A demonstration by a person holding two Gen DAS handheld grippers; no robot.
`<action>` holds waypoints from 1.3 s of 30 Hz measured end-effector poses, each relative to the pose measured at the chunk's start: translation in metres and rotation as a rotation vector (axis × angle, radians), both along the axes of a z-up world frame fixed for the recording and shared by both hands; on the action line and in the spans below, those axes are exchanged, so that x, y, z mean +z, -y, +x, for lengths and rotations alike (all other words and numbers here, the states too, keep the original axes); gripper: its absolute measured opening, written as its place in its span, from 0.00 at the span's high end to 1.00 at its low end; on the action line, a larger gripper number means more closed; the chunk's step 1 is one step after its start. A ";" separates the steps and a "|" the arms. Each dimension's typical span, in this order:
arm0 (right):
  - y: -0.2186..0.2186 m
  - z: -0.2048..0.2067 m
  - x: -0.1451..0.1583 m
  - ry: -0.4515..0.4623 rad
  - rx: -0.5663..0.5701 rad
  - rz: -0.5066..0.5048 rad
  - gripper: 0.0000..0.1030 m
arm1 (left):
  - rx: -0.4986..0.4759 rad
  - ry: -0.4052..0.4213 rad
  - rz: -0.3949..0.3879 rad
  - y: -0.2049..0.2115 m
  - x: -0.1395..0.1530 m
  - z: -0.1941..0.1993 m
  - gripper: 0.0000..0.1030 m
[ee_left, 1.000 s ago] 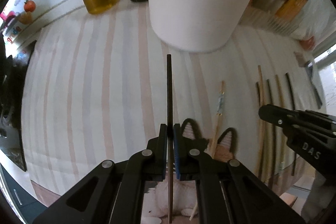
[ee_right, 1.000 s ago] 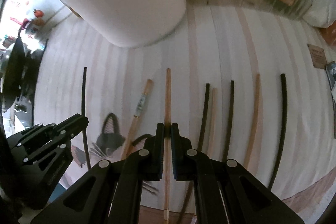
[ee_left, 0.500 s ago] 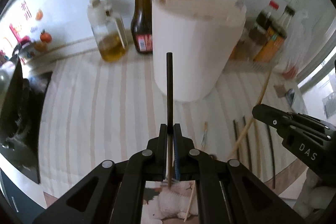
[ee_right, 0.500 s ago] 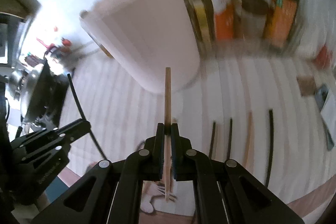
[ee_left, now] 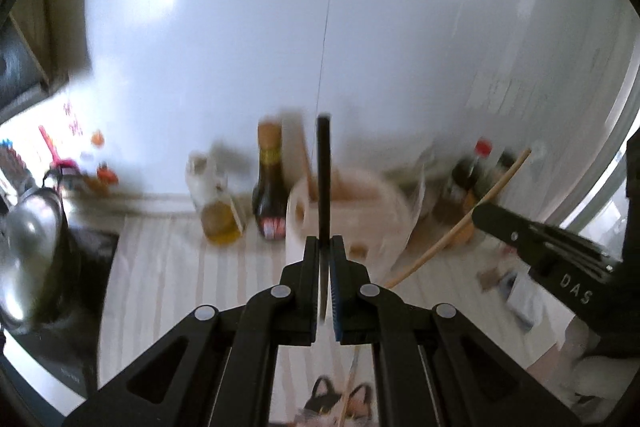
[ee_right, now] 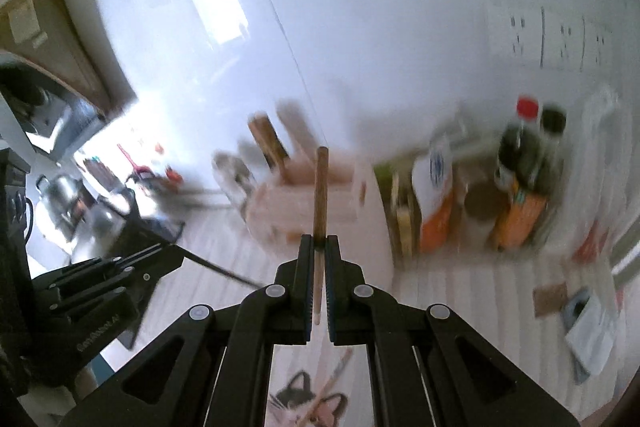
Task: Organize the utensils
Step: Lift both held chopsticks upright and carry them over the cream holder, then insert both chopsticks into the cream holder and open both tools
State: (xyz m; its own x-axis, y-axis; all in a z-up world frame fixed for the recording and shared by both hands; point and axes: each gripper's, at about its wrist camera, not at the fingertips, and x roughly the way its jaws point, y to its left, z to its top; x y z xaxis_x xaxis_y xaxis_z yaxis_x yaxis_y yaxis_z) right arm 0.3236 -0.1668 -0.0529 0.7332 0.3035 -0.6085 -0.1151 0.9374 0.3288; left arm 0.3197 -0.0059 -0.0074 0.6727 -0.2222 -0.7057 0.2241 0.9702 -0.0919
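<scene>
Black chopstick clamped in left gripper, jaws closed tight on it; stick runs straight forward from the pads, tip up and away. Wooden chopstick clamped the same way in right gripper, jaws closed on it, long axis also along the fingers. Both views blurred.

White holder stands on the striped mat, ahead of and below both grippers; open top faces up, a few wooden sticks already standing in it. In the left wrist view the black stick's shaft crosses the holder's mouth; in the right wrist view the wooden stick's tip overlaps the rim.

Judgement: both sticks point forward and slightly down, the holder wants them near upright. Each wrist must tip its stick down over the opening. Cannot tell which hand is nearer. Risk: sticks colliding at the mouth.
</scene>
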 end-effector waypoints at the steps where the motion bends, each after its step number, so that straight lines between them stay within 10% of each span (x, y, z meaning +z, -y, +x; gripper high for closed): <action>1: 0.002 0.003 0.014 0.020 0.001 0.001 0.95 | -0.007 0.022 -0.006 0.001 0.013 0.003 0.97; 14: 0.012 0.058 0.105 0.140 -0.021 -0.014 0.95 | -0.033 0.143 -0.014 0.018 0.078 0.060 0.97; 36: 0.008 0.161 0.034 -0.066 -0.037 -0.066 1.00 | 0.001 -0.076 -0.015 0.018 0.003 0.152 0.92; 39: 0.021 0.157 0.028 -0.088 -0.060 -0.032 0.99 | 0.037 -0.070 -0.008 0.010 0.003 0.147 0.52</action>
